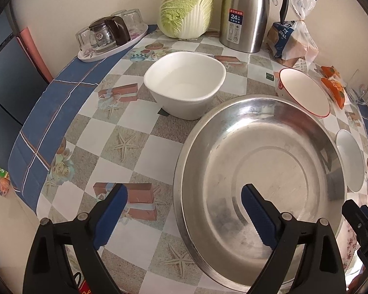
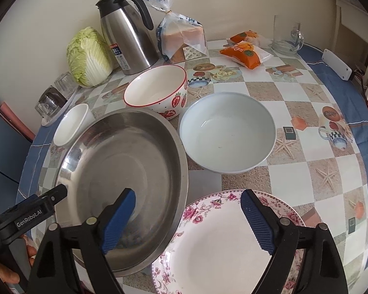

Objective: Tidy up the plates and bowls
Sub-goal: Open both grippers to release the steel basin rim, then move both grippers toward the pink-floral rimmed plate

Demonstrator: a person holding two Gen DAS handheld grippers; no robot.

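Note:
A large steel basin (image 1: 260,171) (image 2: 125,171) sits on the round table. My left gripper (image 1: 184,210) is open and straddles the basin's left rim, one finger inside, one outside. My right gripper (image 2: 189,218) is open and empty; it straddles the basin's right rim and the floral plate (image 2: 220,250). A white square bowl (image 1: 185,84) (image 2: 72,125) stands behind the basin. A strawberry bowl (image 2: 157,89) (image 1: 304,90) and a pale blue bowl (image 2: 227,132) (image 1: 350,160) stand to the right.
At the back stand a cabbage (image 1: 186,5), a steel thermos jug (image 1: 245,12), bagged bread (image 2: 181,36) and a tray of upturned glasses (image 1: 110,36). Orange snack packs (image 2: 243,51), a glass mug (image 2: 285,36) and a white power strip (image 2: 337,65) lie at the right.

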